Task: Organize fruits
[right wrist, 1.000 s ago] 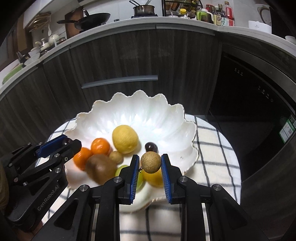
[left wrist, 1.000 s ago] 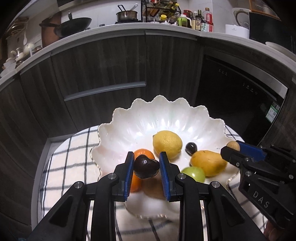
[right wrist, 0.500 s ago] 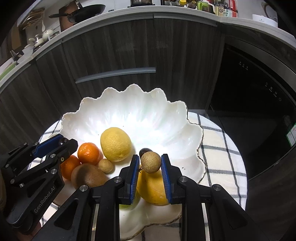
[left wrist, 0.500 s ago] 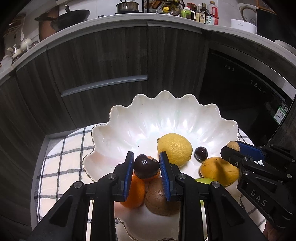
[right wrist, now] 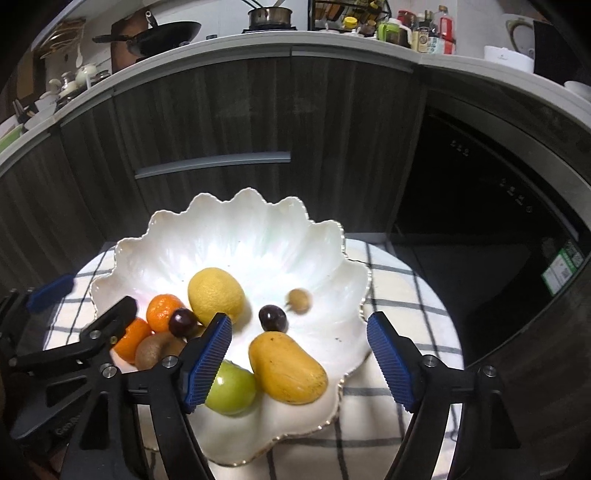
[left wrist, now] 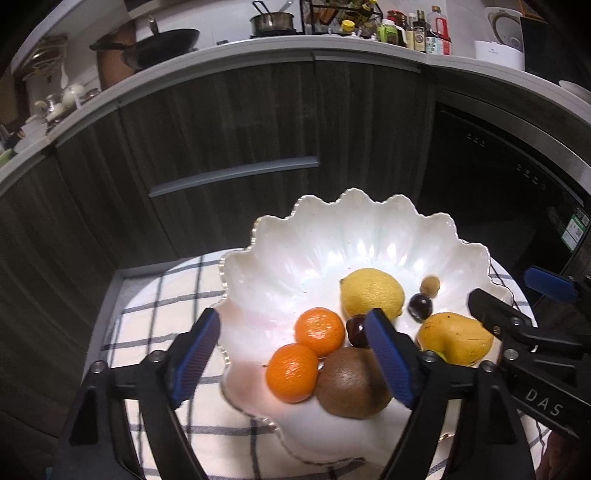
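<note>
Dark wood-grain cabinets (left wrist: 229, 122) running behind, under a pale worktop carrying a wok (left wrist: 162, 44), a saucepan (left wrist: 273, 22) and bottles (left wrist: 417, 31). Lower down, a white checked cloth (right wrist: 410, 295) covering the counter, with a scalloped white bowl (left wrist: 332, 229) sitting on it.

Left claw (left wrist: 291, 358) hanging wide apart over the bowl's near edge, gripping nothing, blue pads (left wrist: 197, 354) splayed to either side. Right claw (right wrist: 299, 354) likewise spread wide and holding nothing, poised above the bowl's near right part.

Inside the bowl: a lemon (right wrist: 216, 295) lying near the middle; two oranges (left wrist: 319, 330) touching each other to its left, one nearer the rim (left wrist: 291, 373); a kiwi (left wrist: 351, 384) resting against both oranges; a dark plum (right wrist: 183, 321) sitting between the upper orange and the lemon, partly hidden behind the left claw's pad in the left view. A second dark plum (right wrist: 272, 318) lying just right of the lemon, with a small tan round fruit (right wrist: 299, 296) blurred just beyond it. A yellow mango (right wrist: 288, 367) lying at the near right, touching a green apple (right wrist: 232, 391) beside it.
</note>
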`<state>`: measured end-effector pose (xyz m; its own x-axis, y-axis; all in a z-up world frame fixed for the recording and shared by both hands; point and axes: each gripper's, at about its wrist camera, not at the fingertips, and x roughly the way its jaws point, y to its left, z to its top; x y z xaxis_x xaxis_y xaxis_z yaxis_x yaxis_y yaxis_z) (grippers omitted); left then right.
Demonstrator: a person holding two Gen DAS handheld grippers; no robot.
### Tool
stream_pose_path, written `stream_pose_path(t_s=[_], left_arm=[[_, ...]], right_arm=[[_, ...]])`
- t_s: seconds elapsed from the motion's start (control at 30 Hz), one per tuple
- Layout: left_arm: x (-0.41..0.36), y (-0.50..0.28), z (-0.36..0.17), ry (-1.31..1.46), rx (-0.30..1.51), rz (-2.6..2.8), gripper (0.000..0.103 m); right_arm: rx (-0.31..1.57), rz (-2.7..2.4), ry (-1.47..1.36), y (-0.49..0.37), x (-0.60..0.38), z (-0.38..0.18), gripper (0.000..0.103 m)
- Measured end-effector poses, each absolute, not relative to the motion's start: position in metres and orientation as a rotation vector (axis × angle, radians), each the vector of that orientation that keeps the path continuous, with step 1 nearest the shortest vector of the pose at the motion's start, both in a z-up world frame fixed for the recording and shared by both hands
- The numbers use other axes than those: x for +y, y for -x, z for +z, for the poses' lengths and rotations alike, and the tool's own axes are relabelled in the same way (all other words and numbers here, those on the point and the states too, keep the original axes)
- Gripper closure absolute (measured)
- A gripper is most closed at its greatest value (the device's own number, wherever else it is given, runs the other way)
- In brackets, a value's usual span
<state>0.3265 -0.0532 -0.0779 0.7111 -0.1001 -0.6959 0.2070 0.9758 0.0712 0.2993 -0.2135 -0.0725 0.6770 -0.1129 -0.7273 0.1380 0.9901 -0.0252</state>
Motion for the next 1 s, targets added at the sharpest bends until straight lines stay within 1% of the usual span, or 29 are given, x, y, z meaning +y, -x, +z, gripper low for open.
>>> stream_pose_path(t_s=[0.07,0.13,0.3,0.43,0.67,1.0], left_arm=[[-0.049,-0.323,-0.073,-0.136,0.756,-0.154,0.017],[-0.045,-0.317,-0.068,-0.128,0.747,-0.135,0.012],[-0.035,-0.297,-0.051,-0.116,0.717,-0.077,0.004],[-0.029,-0.276,-0.039,-0.096,0.701,-0.067,0.001],[-0.025,-0.236,-0.024,-0.08,0.681,-0.061,0.001],[-0.019,-0.184,-0.007,-0.069,0.651,-0.045,0.001]], right_arm=[[0.805,-0.155,-0.035,-0.294,-0.214,-0.068,0.02],[0.795,-0.165,-0.035,-0.289,-0.214,-0.064,0.019],[0.775,-0.186,-0.043,-0.271,-0.212,-0.05,0.016],[0.756,-0.185,-0.046,-0.253,-0.209,-0.037,0.015],[0.726,-0.186,-0.047,-0.212,-0.205,-0.019,0.014],[0.7,-0.17,-0.074,-0.165,-0.203,-0.009,0.014]])
